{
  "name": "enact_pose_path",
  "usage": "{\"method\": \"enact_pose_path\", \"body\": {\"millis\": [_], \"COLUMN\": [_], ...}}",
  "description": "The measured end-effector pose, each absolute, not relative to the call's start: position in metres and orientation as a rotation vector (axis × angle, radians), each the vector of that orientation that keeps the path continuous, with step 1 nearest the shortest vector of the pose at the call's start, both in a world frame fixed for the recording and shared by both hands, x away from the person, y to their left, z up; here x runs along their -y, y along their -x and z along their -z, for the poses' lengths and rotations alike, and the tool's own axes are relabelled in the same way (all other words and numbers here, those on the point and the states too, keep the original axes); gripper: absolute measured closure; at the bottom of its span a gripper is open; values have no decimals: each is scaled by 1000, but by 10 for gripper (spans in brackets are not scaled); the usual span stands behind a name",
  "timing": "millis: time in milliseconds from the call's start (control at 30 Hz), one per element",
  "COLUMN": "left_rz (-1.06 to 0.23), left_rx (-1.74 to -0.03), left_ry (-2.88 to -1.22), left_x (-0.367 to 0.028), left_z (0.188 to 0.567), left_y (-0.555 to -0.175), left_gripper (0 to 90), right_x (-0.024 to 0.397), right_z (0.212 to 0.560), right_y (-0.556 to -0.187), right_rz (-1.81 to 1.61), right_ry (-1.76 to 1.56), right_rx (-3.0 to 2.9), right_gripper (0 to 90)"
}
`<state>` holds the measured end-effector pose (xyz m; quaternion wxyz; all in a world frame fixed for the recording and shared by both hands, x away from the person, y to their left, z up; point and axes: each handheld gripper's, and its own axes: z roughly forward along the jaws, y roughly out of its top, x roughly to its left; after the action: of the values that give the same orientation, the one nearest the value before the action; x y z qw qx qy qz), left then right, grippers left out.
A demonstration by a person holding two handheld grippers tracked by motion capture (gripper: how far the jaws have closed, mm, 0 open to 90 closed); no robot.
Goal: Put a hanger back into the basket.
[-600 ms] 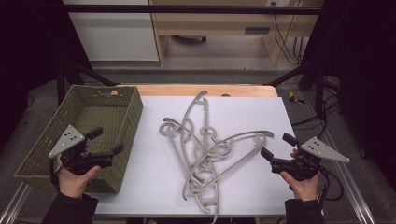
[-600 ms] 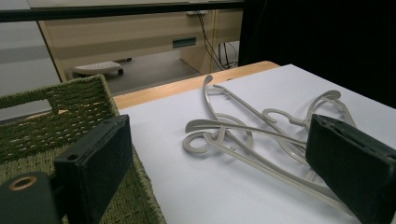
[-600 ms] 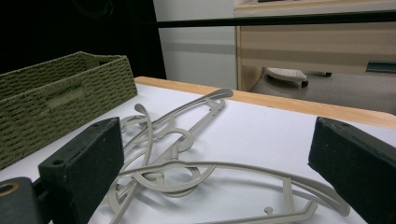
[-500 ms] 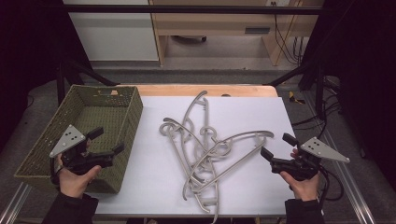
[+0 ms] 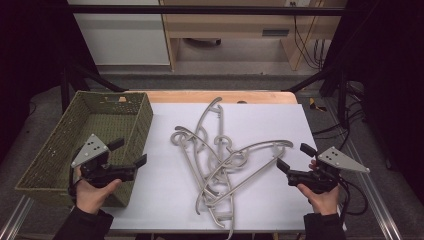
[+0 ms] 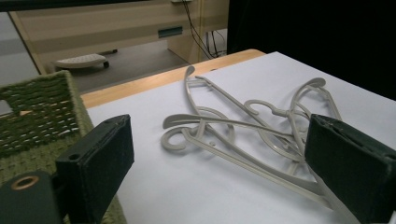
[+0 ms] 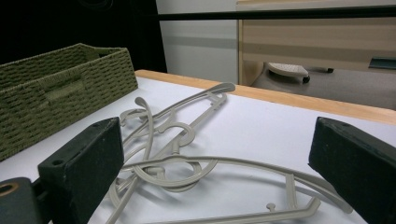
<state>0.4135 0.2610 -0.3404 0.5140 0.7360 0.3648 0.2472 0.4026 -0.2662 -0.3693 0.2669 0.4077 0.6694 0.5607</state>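
Two grippers, left (image 5: 131,155) and right (image 5: 292,157), hover with jaws wide and empty. Hangers (image 5: 220,165) lie tangled mid-table, a basket (image 5: 50,155) at its left edge.

The grey hangers (image 5: 225,165) look like smooth, matt plastic, the green basket (image 5: 60,150) at nine o'clock is rough woven fibre, and the bench (image 5: 280,125) has a smooth matt white sheet over a wood edge.

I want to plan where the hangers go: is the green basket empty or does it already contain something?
Empty, as far as visible. In the high view the basket shows only its bare woven floor, and the hangers all lie tangled on the white table beside it.
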Motion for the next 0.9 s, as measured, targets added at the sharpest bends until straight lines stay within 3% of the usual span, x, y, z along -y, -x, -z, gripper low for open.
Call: {"method": "enact_pose_path", "body": {"millis": [900], "left_rz": [-448], "left_rx": [-781], "left_ry": [-2104], "left_x": [-150], "left_z": [379], "left_y": [-431], "left_gripper": [109], "right_x": [258], "right_z": [371], "right_y": [-405], "right_rz": [-1495], "right_ry": [-1095], "right_rx": [-1841], "right_gripper": [33]}}
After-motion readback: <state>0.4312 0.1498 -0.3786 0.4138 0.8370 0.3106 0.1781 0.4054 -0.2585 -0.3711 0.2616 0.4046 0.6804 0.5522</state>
